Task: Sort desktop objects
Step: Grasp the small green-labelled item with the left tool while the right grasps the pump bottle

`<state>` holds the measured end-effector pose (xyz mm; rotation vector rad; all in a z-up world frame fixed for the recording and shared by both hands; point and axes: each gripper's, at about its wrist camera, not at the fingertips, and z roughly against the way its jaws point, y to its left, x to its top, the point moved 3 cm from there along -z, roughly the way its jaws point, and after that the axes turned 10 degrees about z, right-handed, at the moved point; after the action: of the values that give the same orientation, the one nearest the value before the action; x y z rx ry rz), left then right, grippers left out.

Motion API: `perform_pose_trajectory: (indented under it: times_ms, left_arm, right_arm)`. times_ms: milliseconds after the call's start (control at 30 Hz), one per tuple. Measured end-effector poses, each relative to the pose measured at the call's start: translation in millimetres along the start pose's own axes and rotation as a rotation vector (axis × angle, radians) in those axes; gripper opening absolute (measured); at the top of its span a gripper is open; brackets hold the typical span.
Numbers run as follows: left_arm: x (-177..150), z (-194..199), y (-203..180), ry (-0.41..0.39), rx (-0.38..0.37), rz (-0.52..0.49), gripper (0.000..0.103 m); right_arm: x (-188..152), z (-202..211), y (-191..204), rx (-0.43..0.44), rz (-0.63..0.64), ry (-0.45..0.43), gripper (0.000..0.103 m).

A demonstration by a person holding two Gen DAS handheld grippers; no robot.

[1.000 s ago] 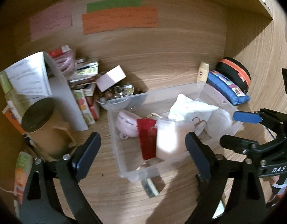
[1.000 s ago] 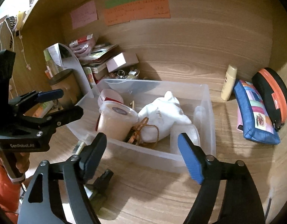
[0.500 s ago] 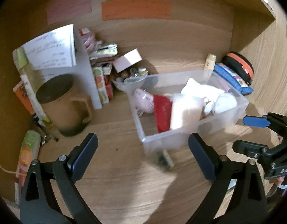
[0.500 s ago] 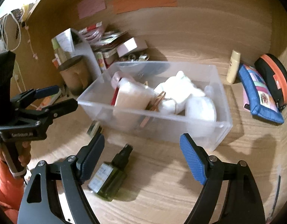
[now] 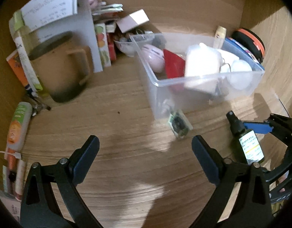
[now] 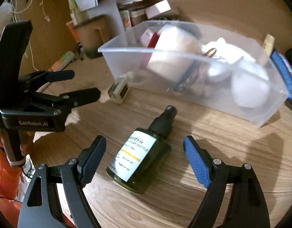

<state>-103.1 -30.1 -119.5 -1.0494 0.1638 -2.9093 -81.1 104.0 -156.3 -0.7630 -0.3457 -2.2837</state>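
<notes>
A clear plastic bin [image 5: 241, 77] [image 6: 126, 49] on the wooden desk holds a white pouch, a pale cup, a red item and a pink item. A dark green spray bottle [image 6: 140, 155] [image 5: 247, 142] with a white label lies flat on the desk in front of the bin. A small green-and-white box [image 5: 179, 124] [image 6: 119, 92] lies by the bin's near corner. My right gripper [image 6: 144, 156] is open, with its fingers on either side of the bottle and apart from it. My left gripper [image 5: 145, 149] [image 6: 83, 83] is open and empty over bare desk.
A tan mug [image 5: 60, 66] stands at the left by papers, books and small boxes [image 5: 106, 38]. An orange-green tube [image 5: 17, 127] lies at the far left. A cream tube [image 5: 220, 35], a blue pouch and a round orange-black case [image 5: 250, 41] sit right of the bin.
Both grippers have pulled back from the bin and lowered toward the desk. The spray bottle now lies between my right fingers. The small box has come into full view.
</notes>
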Motion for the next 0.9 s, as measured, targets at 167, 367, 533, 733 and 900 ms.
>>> perform_pose_trajectory:
  times_ms: [167, 367, 533, 733, 900]
  left_arm:
    - [-1.6, -6.7, -11.7, 0.009, -0.011, -0.017, 0.099]
    - [4.3, -11.0, -22.8, -0.014, 0.016, -0.029, 0.099]
    - [9.3, -12.7, -31.6, -0.03, 0.036, -0.046, 0.089]
    - [12.0, -24.1, -39.0, 0.008, 0.047, -0.049, 0.064]
    - [12.2, -32.4, -42.8, 0.038, 0.055, -0.042, 0.041]
  right_arm:
    - [-4.2, -0.7, 1.5, -0.013, 0.038, -0.01, 0.079]
    - [-10.4, 6.1, -6.0, -0.029, 0.061, -0.022, 0.045]
    - [-15.3, 12.3, -18.1, -0.024, 0.037, -0.037, 0.041]
    - [-15.5, 23.4, -31.2, -0.025, 0.018, -0.065, 0.039]
    - [-14.5, 30.1, -38.4, -0.037, 0.019, -0.085, 0.039]
